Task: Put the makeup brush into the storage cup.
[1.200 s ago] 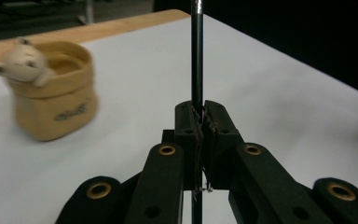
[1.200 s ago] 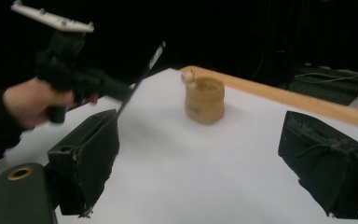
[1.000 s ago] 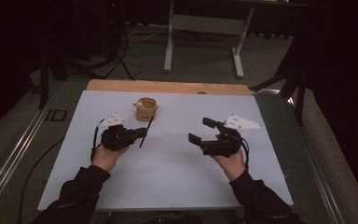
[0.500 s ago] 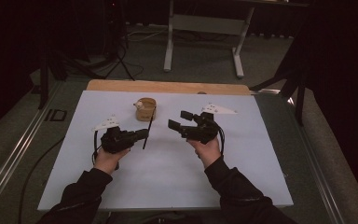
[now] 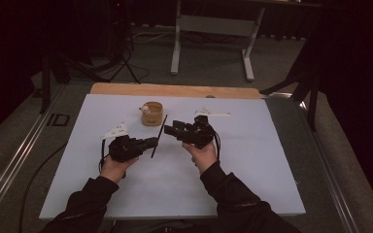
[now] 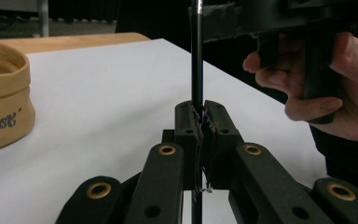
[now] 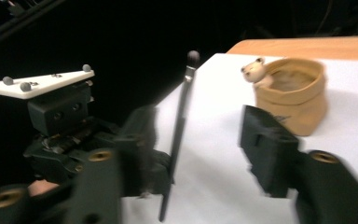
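A thin black brush [image 5: 159, 135] with a rounded tip [image 7: 193, 56] stands tilted in my left gripper [image 5: 152, 141]. In the left gripper view the jaws are shut on the brush's shaft [image 6: 196, 56], and my left gripper [image 6: 202, 112] holds it near its lower end. My right gripper [image 5: 171, 128] is open just to the right of the brush. In the right gripper view the brush [image 7: 179, 126] stands between the spread jaws of my right gripper [image 7: 200, 140] without touching them. A tan fabric pot [image 5: 152, 113] with a small bear figure [image 7: 252, 71] sits behind the brush.
The white table sheet [image 5: 252, 160] is bare around both hands. A wooden board [image 5: 175, 90] lies along its far edge. A white frame stand [image 5: 213, 24] and a dark tripod [image 5: 121, 53] are on the floor beyond. A metal rail [image 5: 19, 155] runs along the left.
My right gripper has moved left across the sheet to the brush, its open jaws now on either side of it. My left gripper has stayed put with the brush.
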Demonstrator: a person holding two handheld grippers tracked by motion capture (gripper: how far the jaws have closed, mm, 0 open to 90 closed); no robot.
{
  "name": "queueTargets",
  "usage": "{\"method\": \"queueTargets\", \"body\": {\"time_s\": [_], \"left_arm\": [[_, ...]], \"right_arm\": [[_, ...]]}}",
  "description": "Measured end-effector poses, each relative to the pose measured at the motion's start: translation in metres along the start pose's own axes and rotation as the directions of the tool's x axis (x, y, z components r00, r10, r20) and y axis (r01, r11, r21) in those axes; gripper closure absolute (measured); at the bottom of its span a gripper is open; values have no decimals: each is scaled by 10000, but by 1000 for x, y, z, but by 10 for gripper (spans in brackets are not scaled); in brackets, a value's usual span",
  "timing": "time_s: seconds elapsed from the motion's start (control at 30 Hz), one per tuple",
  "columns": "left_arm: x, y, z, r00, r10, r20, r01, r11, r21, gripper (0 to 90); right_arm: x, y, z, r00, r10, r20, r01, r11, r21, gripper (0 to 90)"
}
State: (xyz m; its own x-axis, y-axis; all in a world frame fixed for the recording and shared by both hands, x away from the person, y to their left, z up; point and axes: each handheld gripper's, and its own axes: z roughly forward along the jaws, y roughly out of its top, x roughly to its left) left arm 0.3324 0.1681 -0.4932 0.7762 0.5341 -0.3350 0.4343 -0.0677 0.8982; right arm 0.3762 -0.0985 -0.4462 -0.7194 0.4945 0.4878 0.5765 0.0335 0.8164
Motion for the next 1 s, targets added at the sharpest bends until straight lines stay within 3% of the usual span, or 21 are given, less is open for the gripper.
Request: {"method": "queueTargets", "body": {"time_s": [0.1, 0.3, 0.47, 0.53, 0.7, 0.73, 0.77, 0.8, 0.87, 0.9, 0.93, 1.0], "left_arm": [[-1, -1, 2, 10000, 31, 44, -32, 10000, 82, 863], [-2, -2, 3, 9999, 104, 78, -106, 9997, 237, 862], [-2, -2, 4, 9998, 86, 162, -91, 9995, 300, 863], [-2, -2, 4, 9998, 96, 164, -102, 9992, 383, 863], [-1, -1, 4, 9994, -21, 341, 7, 9992, 412, 861], [-1, 1, 4, 9990, -31, 437, 10, 9989, 468, 852], [-1, 1, 4, 9990, -31, 437, 10, 9989, 468, 850], [-3, 4, 4, 9994, 329, 132, -337, 9975, 622, 790], [-5, 5, 4, 9995, 318, 64, -322, 9970, 708, 734], [-5, 5, 4, 9995, 318, 64, -322, 9970, 708, 734], [-7, 10, 0, 9994, 330, -123, -318, 9955, 896, 659], [-8, 12, -2, 9986, 375, -361, -339, 9949, 952, 606]], "right_arm": [[0, 0, 4, 9998, 200, -98, -200, 9998, 15, 508], [1, 0, 16, 9938, 853, -708, -844, 9963, 150, 695], [-1, -1, 17, 9902, 1135, -809, -1129, 9935, 116, 831], [-3, -1, 17, 9891, 1222, -819, -1215, 9925, 137, 844], [-3, -1, 16, 9913, 1082, -750, -1070, 9941, 205, 854], [0, -1, 15, 9947, 742, -719, -732, 9972, 163, 855], [0, -1, 15, 9947, 742, -719, -732, 9972, 163, 855], [4, 2, 14, 9969, 368, -700, -358, 9992, 162, 855], [5, 3, 14, 9972, 272, -701, -264, 9996, 129, 856], [6, 4, 13, 9975, 115, -694, -106, 9998, 139, 856], [9, 7, 11, 9976, -184, -666, 193, 9997, 131, 856], [11, 11, 10, 9968, -535, -598, 545, 9984, 146, 856]]}}
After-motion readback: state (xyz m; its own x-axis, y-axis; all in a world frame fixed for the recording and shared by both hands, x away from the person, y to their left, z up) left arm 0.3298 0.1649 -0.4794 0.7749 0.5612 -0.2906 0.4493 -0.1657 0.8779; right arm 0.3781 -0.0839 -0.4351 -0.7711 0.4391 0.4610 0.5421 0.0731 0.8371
